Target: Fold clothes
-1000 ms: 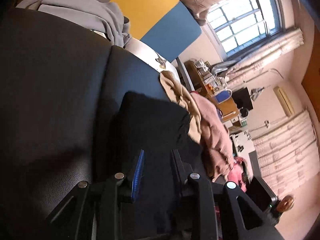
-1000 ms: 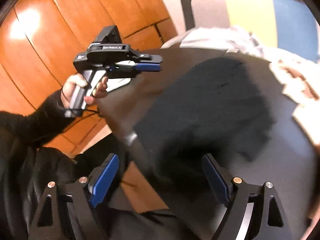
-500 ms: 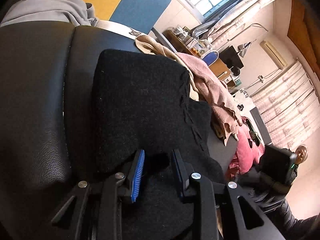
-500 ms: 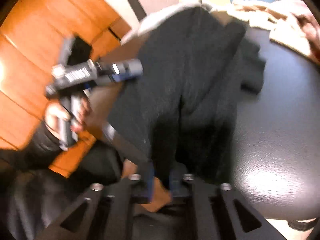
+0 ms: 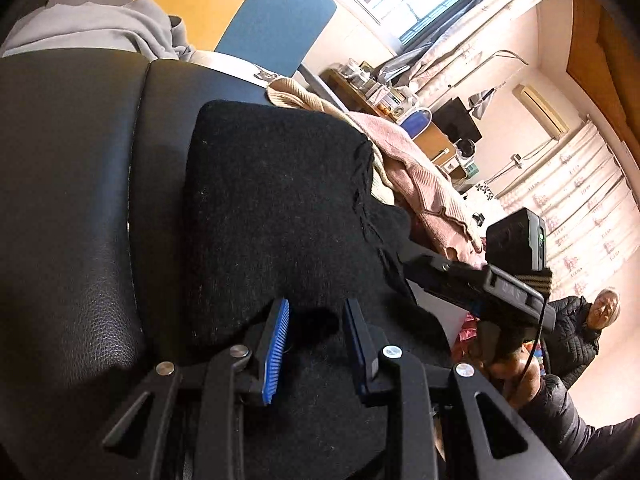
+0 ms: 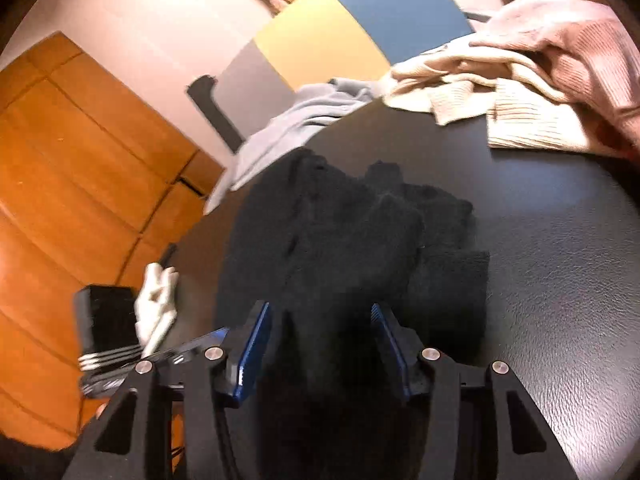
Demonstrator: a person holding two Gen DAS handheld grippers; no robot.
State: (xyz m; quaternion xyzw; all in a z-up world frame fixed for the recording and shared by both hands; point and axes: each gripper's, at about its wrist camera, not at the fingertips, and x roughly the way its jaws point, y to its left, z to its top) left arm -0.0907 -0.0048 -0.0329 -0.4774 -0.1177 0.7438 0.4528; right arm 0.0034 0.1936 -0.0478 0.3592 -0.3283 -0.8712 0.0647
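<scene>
A: Start with the left hand-held gripper [image 5: 316, 336]. How do its jaws stand?

B: Narrowly parted, with a bunched edge of the black garment [image 5: 276, 208] in the gap between them. The cloth fills the gap and the blue pads [image 5: 275, 350] seem to press on it, so I read it as pinching the garment's near edge.

A: And the right hand-held gripper [image 6: 320, 340]?

B: Its jaws are opening. The black garment [image 6: 360, 240] lies between them, but there is a gap at each pad, so nothing is clamped. In the left wrist view that gripper [image 5: 476, 280] sits at the garment's right edge, its fingertips hidden behind the cloth, with the hand [image 5: 508, 360] holding it below.

A: Where is the garment itself?

B: Spread on a black padded leather surface [image 5: 80, 200], whether seat or bench I cannot tell. It lies rumpled, with one layer lapped over another on the side away from the left gripper.

A: What lies around the garment?

B: Beyond its far edge, a cream knit [image 6: 472, 84] and a pink ribbed knit [image 6: 568, 40] are heaped together, the pink partly over the cream. A grey garment [image 6: 296, 120] lies further off, by the surface's far rim. Behind that stands a panel of grey, yellow and blue [image 6: 340, 28]. To the garment's left in the right wrist view there is orange wood panelling [image 6: 72, 160].

A: Anyone else?

B: A seated person in a dark quilted jacket [image 5: 576, 336], well beyond the right gripper, near the curtained wall [image 5: 572, 184].
</scene>
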